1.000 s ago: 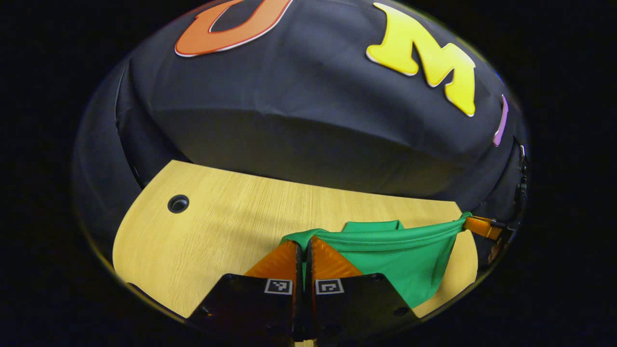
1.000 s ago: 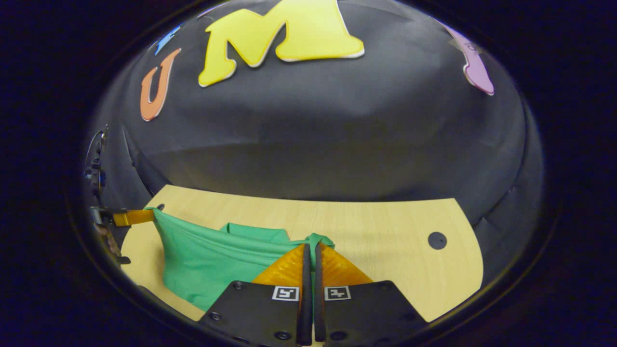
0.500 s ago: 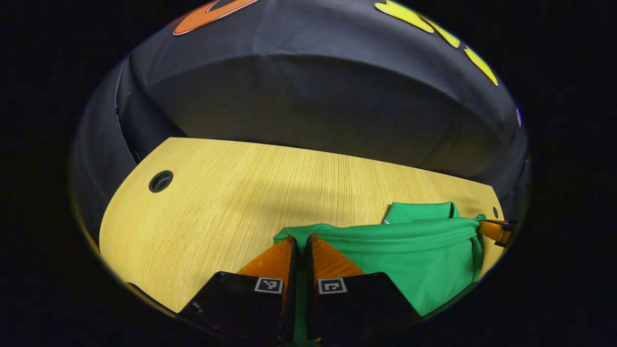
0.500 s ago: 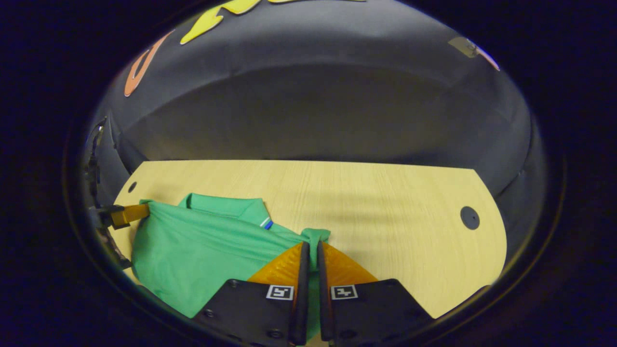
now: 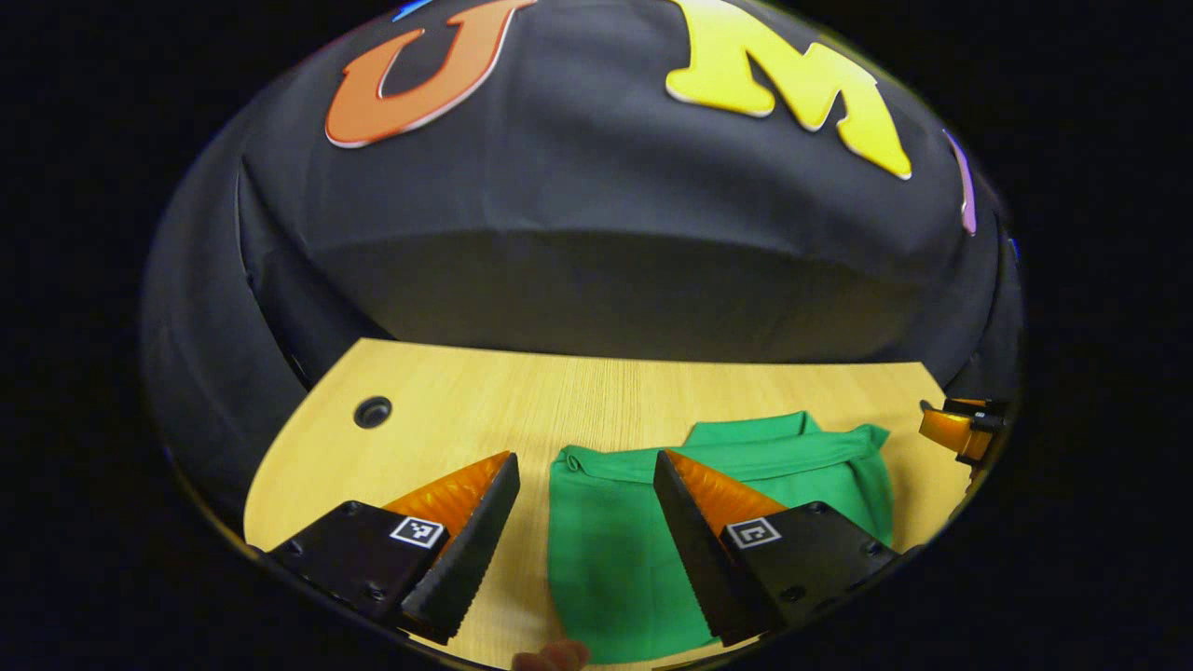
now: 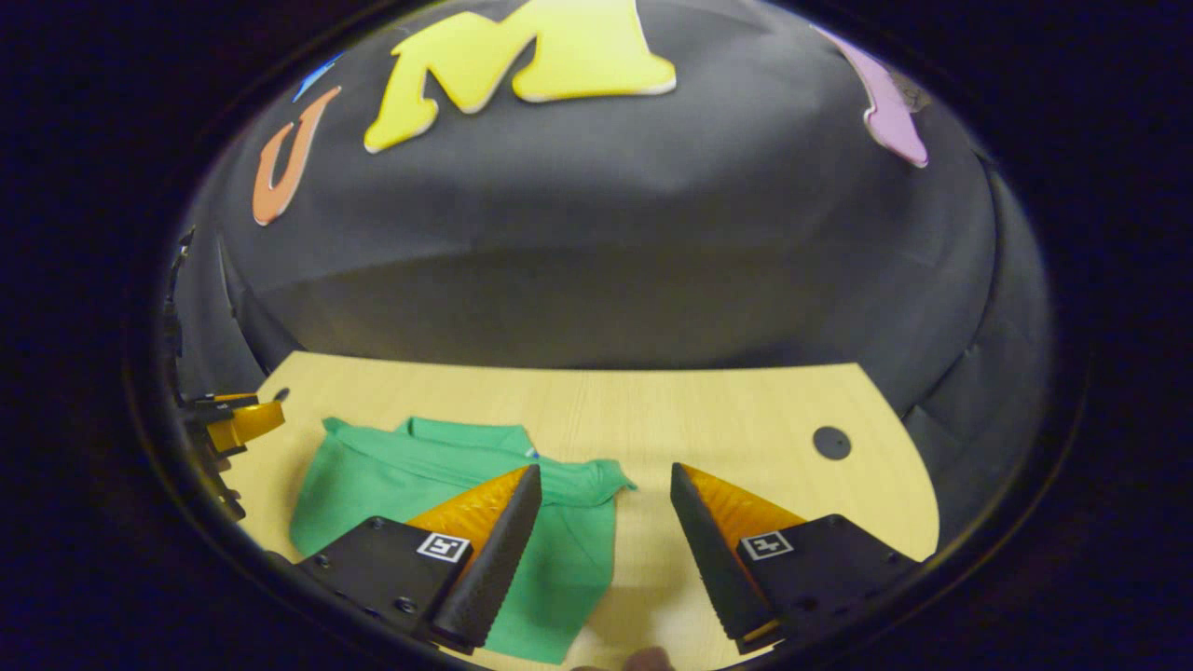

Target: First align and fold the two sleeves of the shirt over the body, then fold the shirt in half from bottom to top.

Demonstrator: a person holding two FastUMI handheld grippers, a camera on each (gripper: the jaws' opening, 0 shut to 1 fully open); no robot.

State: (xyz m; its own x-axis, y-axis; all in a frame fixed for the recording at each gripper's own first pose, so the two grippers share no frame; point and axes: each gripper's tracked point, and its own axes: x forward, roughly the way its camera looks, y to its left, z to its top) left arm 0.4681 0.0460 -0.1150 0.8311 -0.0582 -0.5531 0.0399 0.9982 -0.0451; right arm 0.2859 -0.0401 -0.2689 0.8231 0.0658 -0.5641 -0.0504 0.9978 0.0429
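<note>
In the left gripper view, the left gripper (image 5: 585, 466) sits closest, its two fingers spread wide apart and holding nothing. A fingertip (image 5: 552, 657) of the person's hand peeks in at the very bottom edge. Between and just beyond the spread fingers lies the green shirt (image 5: 615, 550), folded into a compact rectangle and resting flat on the pale wooden worktop (image 5: 522, 401), toward its near edge. The shirt's collar end (image 5: 746, 431) points toward the far edge of the worktop. In the right gripper view, the right gripper (image 6: 604, 480) is also nearest, its fingers likewise parted wide with nothing between them but bare wood and the shirt's right-hand corner. The folded shirt (image 6: 391, 475) lies mostly behind that gripper's left finger, and the other gripper's fingers (image 6: 244, 421) show beyond the shirt at the worktop's far side edge, apart from the fabric. Farther back in each view, a small round cable hole (image 5: 373, 411) (image 6: 831, 442) sits in the worktop near a far corner. Behind the worktop's far edge hangs the black cloth wall (image 5: 596, 233) of the booth.
</note>
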